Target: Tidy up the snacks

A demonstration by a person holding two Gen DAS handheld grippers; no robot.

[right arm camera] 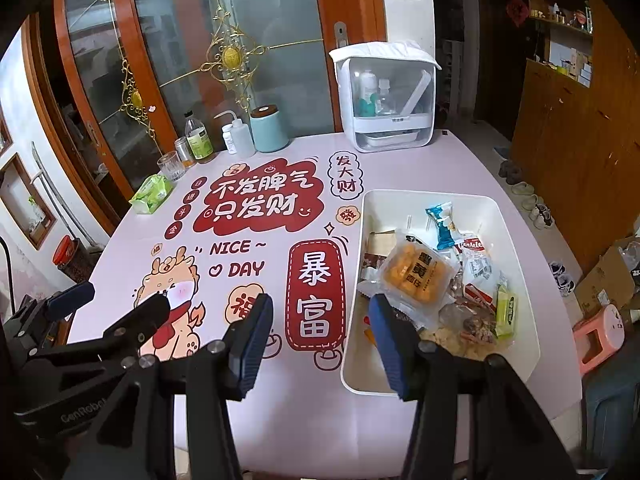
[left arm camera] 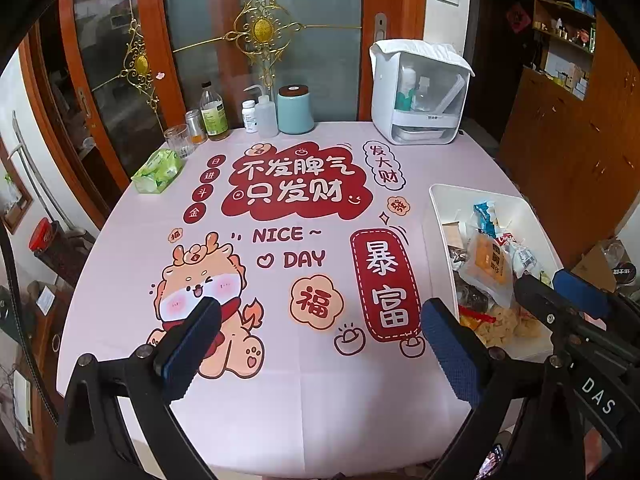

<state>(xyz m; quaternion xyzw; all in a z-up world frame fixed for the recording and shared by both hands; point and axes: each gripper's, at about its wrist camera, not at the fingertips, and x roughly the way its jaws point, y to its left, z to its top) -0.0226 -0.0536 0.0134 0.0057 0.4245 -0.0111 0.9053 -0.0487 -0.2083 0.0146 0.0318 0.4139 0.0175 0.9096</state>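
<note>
A white bin (right arm camera: 516, 240) stands at the right side of the table and holds several snack packets. Among them are an orange packet (right arm camera: 418, 276), a blue packet (right arm camera: 440, 220) and a green one (right arm camera: 506, 312). My right gripper (right arm camera: 322, 340) hovers open and empty over the bin's near left corner, its right finger (right arm camera: 392, 344) in front of the bin's inside. My left gripper (left arm camera: 320, 344) is open over the printed tablecloth, nothing between its pads. In the left wrist view the bin (left arm camera: 436, 216) lies to the right, with the right gripper (left arm camera: 560, 294) above its near end. The left gripper (right arm camera: 108, 304) shows at the lower left.
Along the table's back edge stand a green tissue pack (right arm camera: 152, 194), a glass (right arm camera: 170, 166), bottles (right arm camera: 198, 138), a teal canister (right arm camera: 269, 128) and a white storage box (right arm camera: 386, 100). A pink stool (right arm camera: 600, 336) and a cardboard box (right arm camera: 608, 276) sit on the floor to the right.
</note>
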